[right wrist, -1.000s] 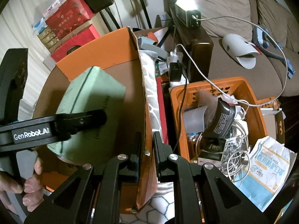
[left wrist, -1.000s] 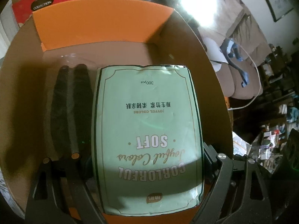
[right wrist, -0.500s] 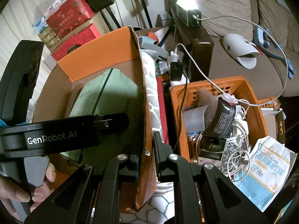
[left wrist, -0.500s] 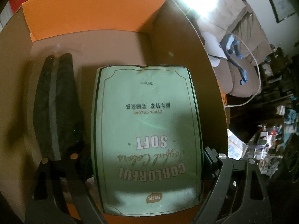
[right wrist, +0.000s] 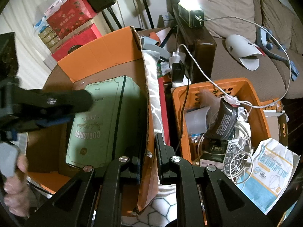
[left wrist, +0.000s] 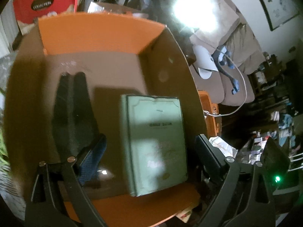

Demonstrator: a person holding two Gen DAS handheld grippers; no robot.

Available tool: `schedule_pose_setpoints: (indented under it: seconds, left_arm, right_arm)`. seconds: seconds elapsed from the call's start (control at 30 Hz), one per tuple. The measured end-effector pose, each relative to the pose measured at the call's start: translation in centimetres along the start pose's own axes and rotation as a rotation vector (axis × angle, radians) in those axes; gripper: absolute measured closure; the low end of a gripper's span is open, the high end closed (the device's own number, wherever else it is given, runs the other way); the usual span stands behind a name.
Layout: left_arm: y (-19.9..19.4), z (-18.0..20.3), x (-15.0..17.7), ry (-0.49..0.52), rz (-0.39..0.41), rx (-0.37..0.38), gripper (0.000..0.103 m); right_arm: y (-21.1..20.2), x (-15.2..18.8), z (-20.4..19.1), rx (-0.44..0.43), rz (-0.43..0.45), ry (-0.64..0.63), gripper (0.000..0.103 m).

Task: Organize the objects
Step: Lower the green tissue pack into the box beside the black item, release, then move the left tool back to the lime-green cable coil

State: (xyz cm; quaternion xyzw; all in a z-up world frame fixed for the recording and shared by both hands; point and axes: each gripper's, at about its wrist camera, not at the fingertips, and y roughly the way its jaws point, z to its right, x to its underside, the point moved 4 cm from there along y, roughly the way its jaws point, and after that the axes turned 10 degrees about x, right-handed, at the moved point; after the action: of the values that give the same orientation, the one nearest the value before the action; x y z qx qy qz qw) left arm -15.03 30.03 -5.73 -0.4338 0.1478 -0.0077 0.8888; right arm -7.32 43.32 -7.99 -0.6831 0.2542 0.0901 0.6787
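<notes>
A pale green tissue pack lies flat on the floor of the orange cardboard box, against its right wall. My left gripper is open and empty above it, its fingers wide apart. In the right wrist view the pack lies in the box and the left gripper hangs over it. My right gripper is shut on the box's right wall, one finger inside and one outside.
An orange crate full of cables, a grey pouch and a jug stands right of the box. A mask packet lies at the right. A sofa and red gift boxes stand behind.
My left gripper has opened and let go of the tissue pack, then risen. The pack now lies on the box floor. The right gripper has stayed on the box wall.
</notes>
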Motion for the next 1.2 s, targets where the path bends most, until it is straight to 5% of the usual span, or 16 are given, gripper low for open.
schedule_pose_setpoints:
  seconds: [0.7, 1.2]
  left_arm:
    - [-9.0, -5.2, -0.5, 0.087, 0.132, -0.130, 0.000]
    - [-14.7, -14.4, -0.2, 0.040, 0.158, -0.274, 0.000]
  right_arm:
    - [0.0, 0.1, 0.0, 0.007, -0.001, -0.004, 0.091]
    - [0.0, 0.0, 0.0, 0.010, -0.001, -0.005, 0.092]
